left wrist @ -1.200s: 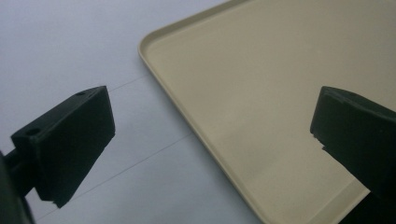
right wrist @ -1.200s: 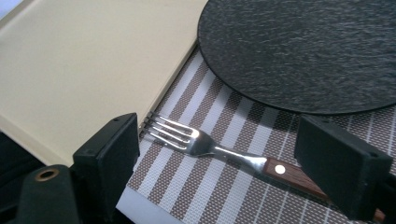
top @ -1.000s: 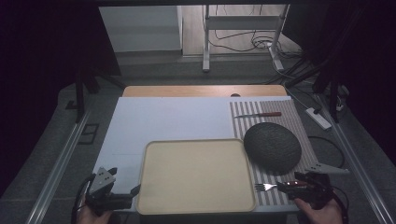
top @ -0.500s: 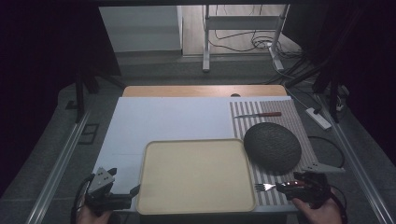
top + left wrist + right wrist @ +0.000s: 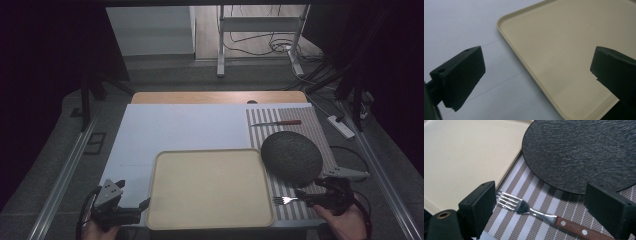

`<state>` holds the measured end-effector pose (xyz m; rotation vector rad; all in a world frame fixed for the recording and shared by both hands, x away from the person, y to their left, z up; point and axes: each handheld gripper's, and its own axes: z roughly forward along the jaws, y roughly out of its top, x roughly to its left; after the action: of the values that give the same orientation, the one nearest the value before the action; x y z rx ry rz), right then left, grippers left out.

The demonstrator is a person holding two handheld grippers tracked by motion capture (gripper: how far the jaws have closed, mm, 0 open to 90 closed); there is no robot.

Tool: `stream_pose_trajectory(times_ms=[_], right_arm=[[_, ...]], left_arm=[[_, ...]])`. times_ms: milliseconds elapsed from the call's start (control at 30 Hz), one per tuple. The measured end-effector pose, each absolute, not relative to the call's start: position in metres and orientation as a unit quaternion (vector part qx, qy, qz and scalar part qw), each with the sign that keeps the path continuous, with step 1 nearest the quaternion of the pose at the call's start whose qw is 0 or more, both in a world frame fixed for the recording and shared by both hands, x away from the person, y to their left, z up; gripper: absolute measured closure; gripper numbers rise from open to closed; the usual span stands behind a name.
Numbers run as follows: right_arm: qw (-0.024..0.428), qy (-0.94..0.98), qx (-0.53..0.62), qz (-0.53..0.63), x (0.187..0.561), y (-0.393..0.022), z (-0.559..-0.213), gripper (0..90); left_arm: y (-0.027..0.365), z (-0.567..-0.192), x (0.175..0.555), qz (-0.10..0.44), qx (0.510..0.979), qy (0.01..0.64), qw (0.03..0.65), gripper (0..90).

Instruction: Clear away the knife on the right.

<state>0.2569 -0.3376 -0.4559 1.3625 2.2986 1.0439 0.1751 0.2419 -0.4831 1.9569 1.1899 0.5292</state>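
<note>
Right tongs (image 5: 536, 207) wide open astride fork (image 5: 544, 213) just right of tray (image 5: 210, 187), likely for pickup. Left tongs (image 5: 536, 75) open, empty, straddling tray's left edge.

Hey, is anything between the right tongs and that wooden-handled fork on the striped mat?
Nothing visible: the right tongs are open, and the wooden-handled steel fork lies flat between their jaws on the striped placemat.

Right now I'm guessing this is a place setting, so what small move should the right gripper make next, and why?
Probably lower and close the right gripper on the fork. Its jaws stand open on either side of the fork, which lies flat on the striped mat between the tray and the dark plate, not yet gripped.
</note>
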Motion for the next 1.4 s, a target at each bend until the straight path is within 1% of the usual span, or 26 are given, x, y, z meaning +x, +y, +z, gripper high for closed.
stream_pose_trajectory(times_ms=[300,533,900,1400], right_arm=[[0.138,0.799,0.463,0.357,0.27,-0.337,-0.451,10.6],[0.15,0.804,0.454,0.353,0.291,-0.335,-0.442,10.3],[0.151,0.81,0.451,0.344,0.317,-0.333,-0.439,8.8],[0.155,0.823,0.441,0.323,0.37,-0.325,-0.439,6.2]], left_arm=[[0.243,-0.483,0.175,0.204,0.767,0.468,0.388,0.0],[0.243,-0.483,0.175,0.202,0.767,0.468,0.39,0.0],[0.244,-0.483,0.175,0.2,0.767,0.468,0.391,0.0],[0.243,-0.484,0.175,0.199,0.77,0.465,0.388,0.0]])
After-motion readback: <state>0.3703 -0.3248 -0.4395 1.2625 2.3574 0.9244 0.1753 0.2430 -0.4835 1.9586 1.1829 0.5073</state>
